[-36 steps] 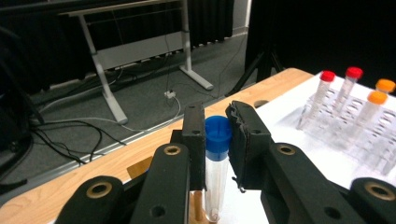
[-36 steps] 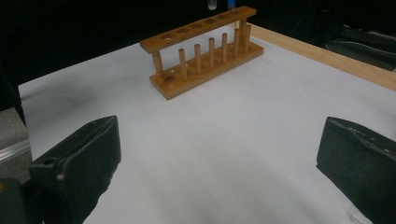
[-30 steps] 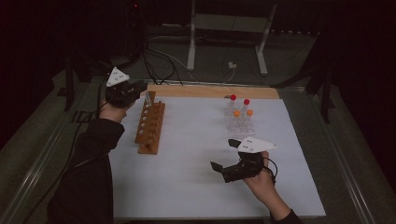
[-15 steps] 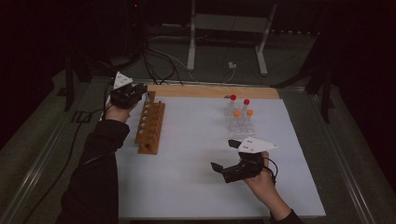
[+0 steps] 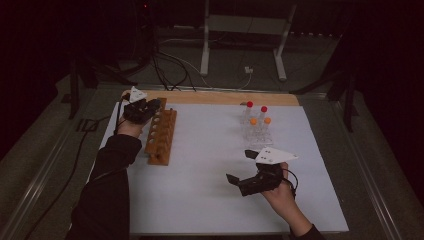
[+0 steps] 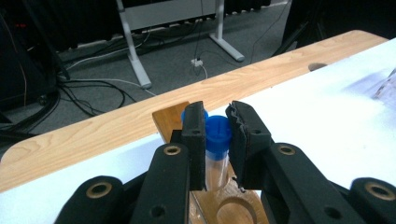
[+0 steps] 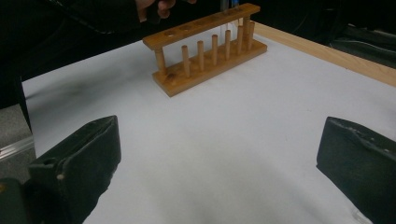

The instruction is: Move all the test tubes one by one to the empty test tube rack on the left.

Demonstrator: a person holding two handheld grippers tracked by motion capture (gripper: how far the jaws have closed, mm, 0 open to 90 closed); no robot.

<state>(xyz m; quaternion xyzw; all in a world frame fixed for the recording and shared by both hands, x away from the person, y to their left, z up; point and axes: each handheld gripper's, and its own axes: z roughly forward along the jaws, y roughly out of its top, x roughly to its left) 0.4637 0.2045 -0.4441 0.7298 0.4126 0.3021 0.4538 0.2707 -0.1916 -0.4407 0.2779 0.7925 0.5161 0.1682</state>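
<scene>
Left gripper view: the left gripper (image 6: 215, 140) is clamped on a clear tube (image 6: 215, 161) with a blue cap (image 6: 217, 133), held upright over the far end of the wooden rack (image 6: 219, 207). In the high view the right gripper (image 5: 240, 167) rests on the white mat (image 5: 210, 200), jaws wide apart on nothing, well away from the rack (image 5: 161, 136).

Risks noted:
- The grip sits high, near the cap; a slight tilt could catch the tube's tip on the rim of a hole (image 6: 236, 212) and jam it or lever it out of the pads.
- A sideways push could shift or tip the rack, which nothing steadies (the right gripper is idle).

Not resolved: the tube's lower end is cut off by the jaws, so whether it has entered a hole cannot be told. Possibly it has, judging by a faint clear line at the rack's far end in the right gripper view. The capped tubes (image 5: 256, 122) farther right appear to stand in a clear stand, barely visible.
</scene>
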